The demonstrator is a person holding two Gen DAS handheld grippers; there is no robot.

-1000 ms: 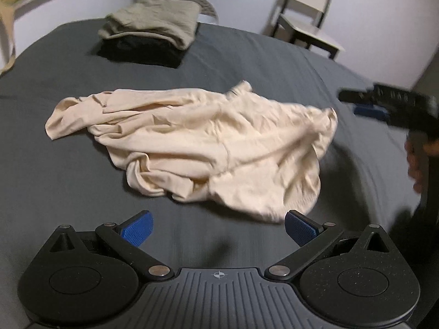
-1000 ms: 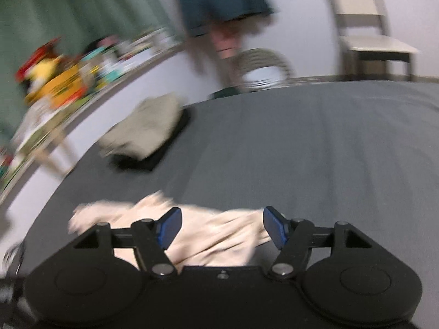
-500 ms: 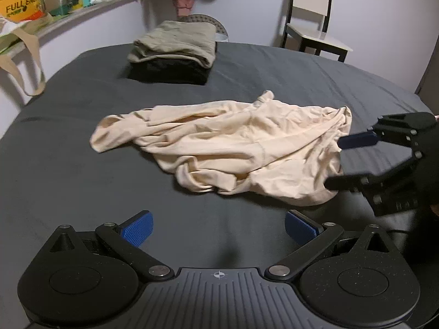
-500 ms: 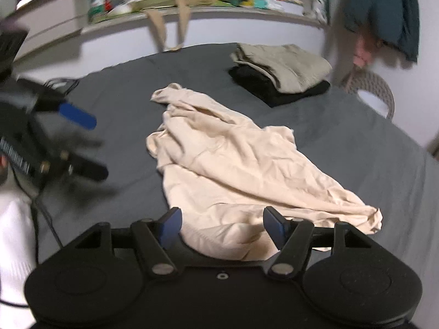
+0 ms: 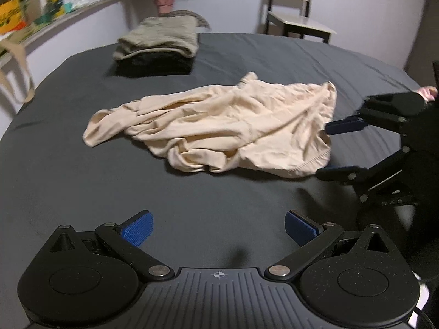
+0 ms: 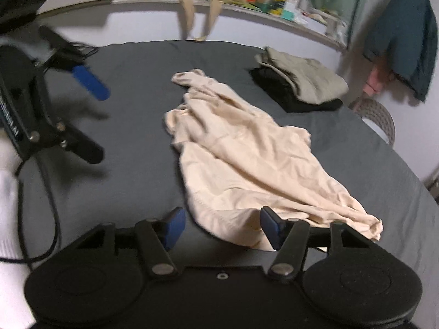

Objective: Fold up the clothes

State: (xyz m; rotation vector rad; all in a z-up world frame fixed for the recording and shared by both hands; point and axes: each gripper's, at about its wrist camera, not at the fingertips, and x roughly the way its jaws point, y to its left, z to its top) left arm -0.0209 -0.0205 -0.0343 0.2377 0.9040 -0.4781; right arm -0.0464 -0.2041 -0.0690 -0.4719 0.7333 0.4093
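A crumpled cream garment (image 5: 219, 126) (image 6: 247, 164) lies in the middle of the dark grey bed sheet (image 5: 82, 178). My left gripper (image 5: 218, 229) hangs open over bare sheet, short of the garment's near side, and it also shows at the left of the right wrist view (image 6: 100, 124). My right gripper (image 6: 222, 223) is open at the garment's stitched hem, whose edge lies between its blue pads (image 6: 270, 224). In the left wrist view the right gripper (image 5: 323, 150) reaches in from the right with one finger above and one below that hem.
A folded olive garment on a folded black one (image 5: 159, 38) (image 6: 304, 82) sits at the far side of the bed. A chair (image 5: 296, 19) stands by the wall, beside a cluttered shelf (image 5: 41, 8) with a hanging bag strap (image 5: 16, 82). A wicker seat (image 6: 376, 118) is beyond the bed.
My right gripper has swung round and come in to the garment's hem edge. My left gripper has drawn back and lifted a little. The garment has not moved.
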